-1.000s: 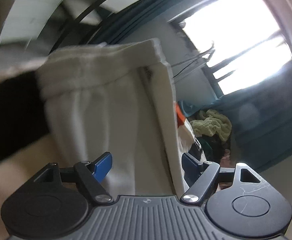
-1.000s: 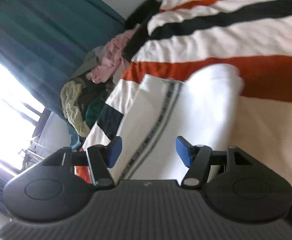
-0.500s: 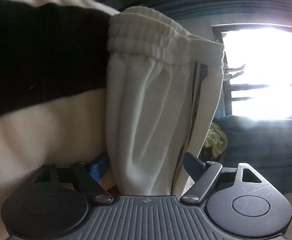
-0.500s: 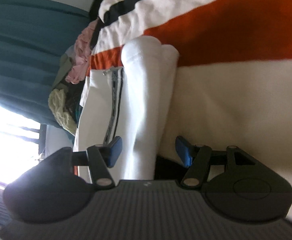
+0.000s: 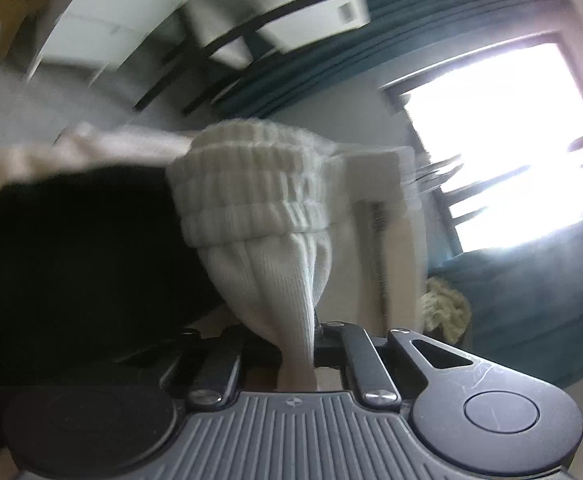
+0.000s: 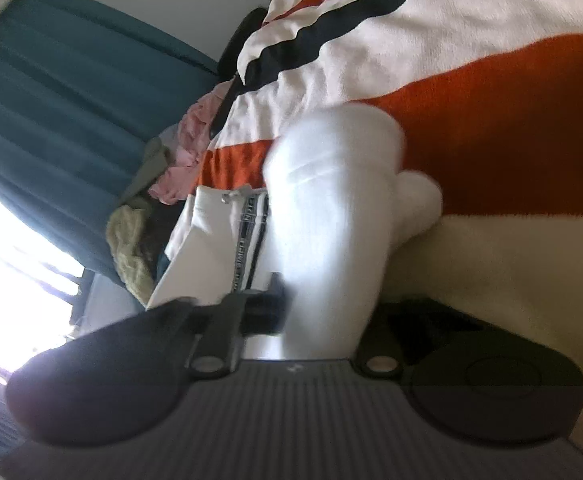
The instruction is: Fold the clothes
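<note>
My left hand-held gripper [image 5: 297, 344] is clenched on bunched fabric just below the ribbed waistband of the white sweatpants [image 5: 259, 216]. My right hand-held gripper [image 6: 323, 312] pinches a leg of the same sweatpants [image 6: 323, 220]. The garment lies on the bed's striped blanket [image 6: 491, 128], its side stripe [image 6: 249, 236] facing the clothes pile [image 6: 159, 200] at the bed's curtain-side edge.
</note>
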### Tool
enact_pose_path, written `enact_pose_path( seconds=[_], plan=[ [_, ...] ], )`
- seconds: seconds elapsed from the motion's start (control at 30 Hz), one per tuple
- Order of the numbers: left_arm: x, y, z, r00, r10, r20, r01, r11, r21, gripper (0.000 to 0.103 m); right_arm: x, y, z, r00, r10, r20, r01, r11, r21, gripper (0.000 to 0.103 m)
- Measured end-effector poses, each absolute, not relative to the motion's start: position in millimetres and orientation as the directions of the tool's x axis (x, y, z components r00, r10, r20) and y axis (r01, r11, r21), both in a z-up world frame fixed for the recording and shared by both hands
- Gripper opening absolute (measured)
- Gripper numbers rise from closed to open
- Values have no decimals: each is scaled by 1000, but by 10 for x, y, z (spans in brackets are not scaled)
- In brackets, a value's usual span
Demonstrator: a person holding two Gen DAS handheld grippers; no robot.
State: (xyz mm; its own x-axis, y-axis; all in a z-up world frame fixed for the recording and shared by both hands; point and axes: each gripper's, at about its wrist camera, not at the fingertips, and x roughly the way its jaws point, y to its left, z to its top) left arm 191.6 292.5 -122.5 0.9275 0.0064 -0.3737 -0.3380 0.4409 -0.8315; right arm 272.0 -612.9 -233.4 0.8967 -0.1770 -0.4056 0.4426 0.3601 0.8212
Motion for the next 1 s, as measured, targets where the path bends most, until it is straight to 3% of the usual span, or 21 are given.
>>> enact_pose_path(
  seconds=[0.23, 0.53, 0.77, 1.0],
  plan=[
    [1803, 2761, -896, 979, 37, -198, -190, 504, -842, 7, 2457, -6055, -1866, 948, -152, -280, 318, 402, 858, 13],
    [950, 3097, -826, 982, 111, -155, -185, 364, -913, 7, 1898, -6075, -1821, 903, -126, -411, 429, 321, 844, 12],
    [528, 3421, -853, 940, 117, -321, -340, 396, -853, 7, 1654, -5965, -1809, 852, -85, -517, 516, 303, 801, 13],
    [408, 3167, -796, 849, 143, -508, -486, 586, -648, 11, 1550, -6016, -2024, 826, -60, -561, 558, 229, 797, 13]
  ],
)
